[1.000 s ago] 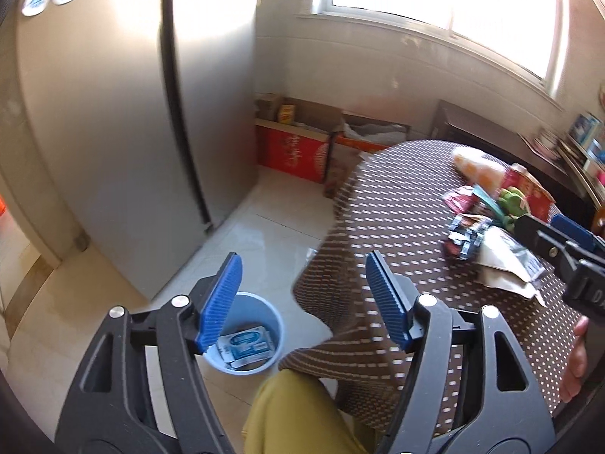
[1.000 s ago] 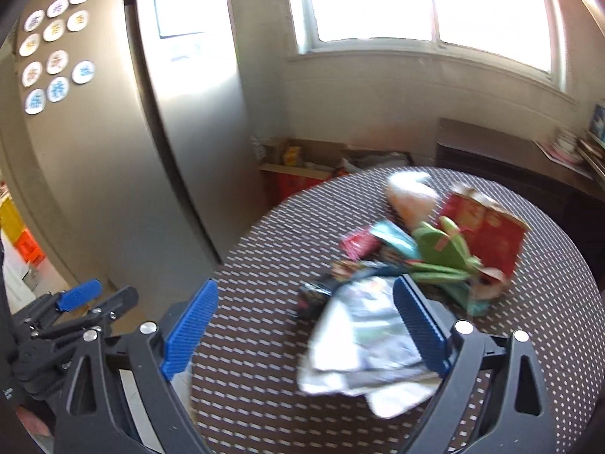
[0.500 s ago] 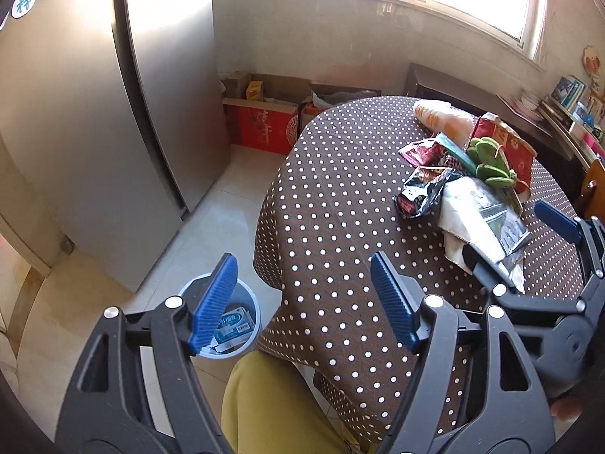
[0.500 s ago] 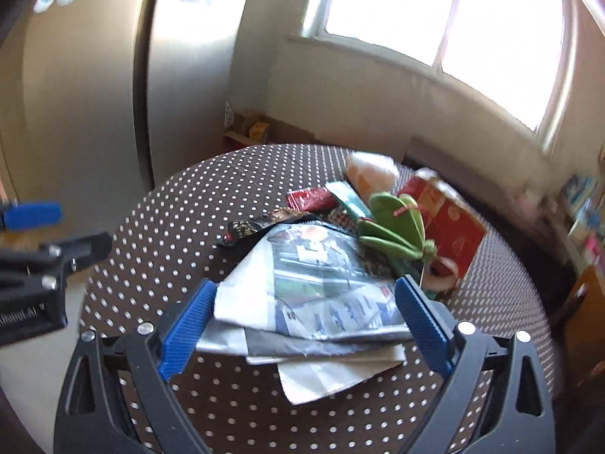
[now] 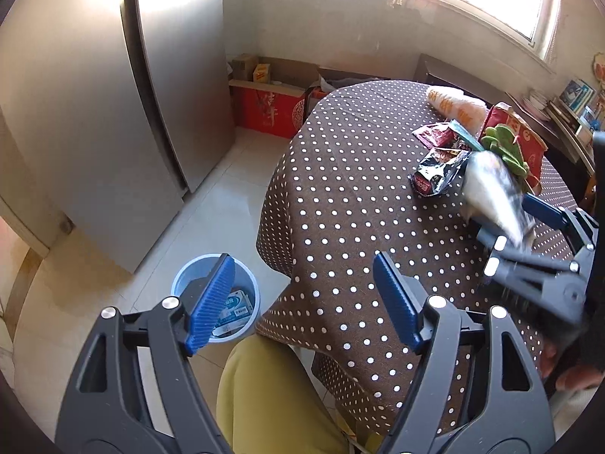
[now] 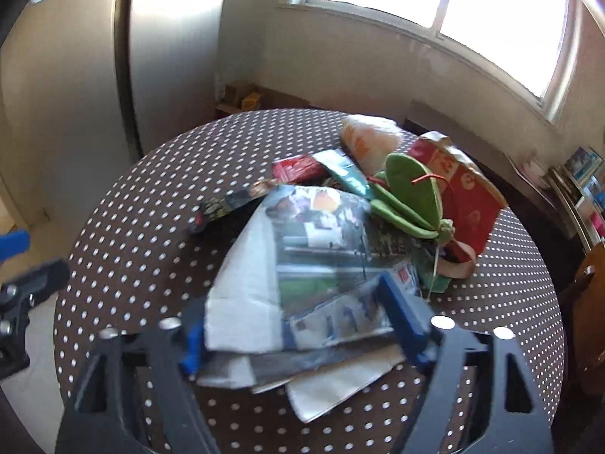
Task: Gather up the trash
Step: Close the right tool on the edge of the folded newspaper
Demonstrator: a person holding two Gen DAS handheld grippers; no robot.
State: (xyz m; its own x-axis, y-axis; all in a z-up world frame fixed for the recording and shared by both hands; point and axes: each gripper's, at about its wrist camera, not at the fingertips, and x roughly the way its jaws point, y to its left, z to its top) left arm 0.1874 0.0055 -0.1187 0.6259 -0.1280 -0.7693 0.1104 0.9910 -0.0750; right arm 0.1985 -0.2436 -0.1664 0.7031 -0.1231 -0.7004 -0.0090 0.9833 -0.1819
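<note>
Right tool (image 6: 298, 329) is over the near part of the surface (image 6: 132, 227), its blue pads set on either side of the printed paper bundle (image 6: 302, 265); blur hides whether they are clamped on it or merely straddling it, so I cannot tell; from the left wrist view that same bundle (image 5: 491, 189) shows at the tip of the right tool (image 5: 518, 223). Ahead of the right tool lies more litter: a black wrapper (image 6: 227, 204), a red packet (image 6: 298, 168), a green plush piece (image 6: 412, 196) and a red bag (image 6: 465, 189). Left tool (image 5: 302, 299) is released, pads wide apart, nothing between them; it hangs over the surface's rim (image 5: 272, 249); below its left pad stands the blue bin (image 5: 181, 276) on open floor (image 5: 211, 204), with a carton (image 5: 234, 306) inside; the fridge (image 5: 94, 113) stands beyond.
</note>
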